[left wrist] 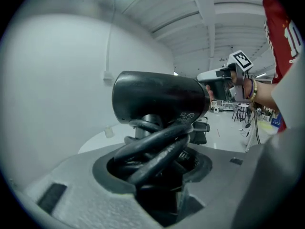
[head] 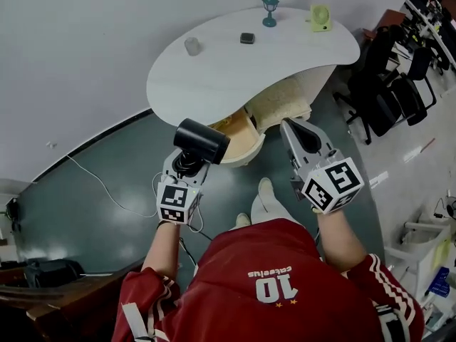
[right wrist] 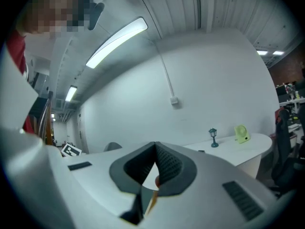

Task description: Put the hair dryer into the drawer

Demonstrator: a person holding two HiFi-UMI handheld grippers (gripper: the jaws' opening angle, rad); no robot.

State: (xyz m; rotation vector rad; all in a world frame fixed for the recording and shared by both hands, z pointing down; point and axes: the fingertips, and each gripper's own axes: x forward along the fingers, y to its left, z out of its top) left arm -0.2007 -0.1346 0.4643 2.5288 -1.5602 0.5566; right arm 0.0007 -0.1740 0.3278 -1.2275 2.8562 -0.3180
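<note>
The black hair dryer (head: pixel 201 140) (left wrist: pixel 157 97) stands with its barrel across the top of my left gripper (head: pixel 187 164) (left wrist: pixel 157 163). The jaws are shut on its handle and the cord coiled around it. It hangs just left of the open light-wood drawer (head: pixel 246 154) under the white curved table (head: pixel 285 55). My right gripper (head: pixel 298 130) (right wrist: pixel 155 168) is beside the drawer's right side, pointing at the table, its jaws shut with nothing between them. The drawer's inside is mostly hidden by the dryer.
On the table stand a teal mini lamp (head: pixel 269 11) (right wrist: pixel 213 137), a yellow-green fan (head: pixel 320 17) (right wrist: pixel 241 133), a small dark object (head: pixel 247 38) and a grey cup (head: pixel 192 45). Black office chairs (head: pixel 385 84) stand to the right. A cable (head: pixel 107 187) lies on the dark floor.
</note>
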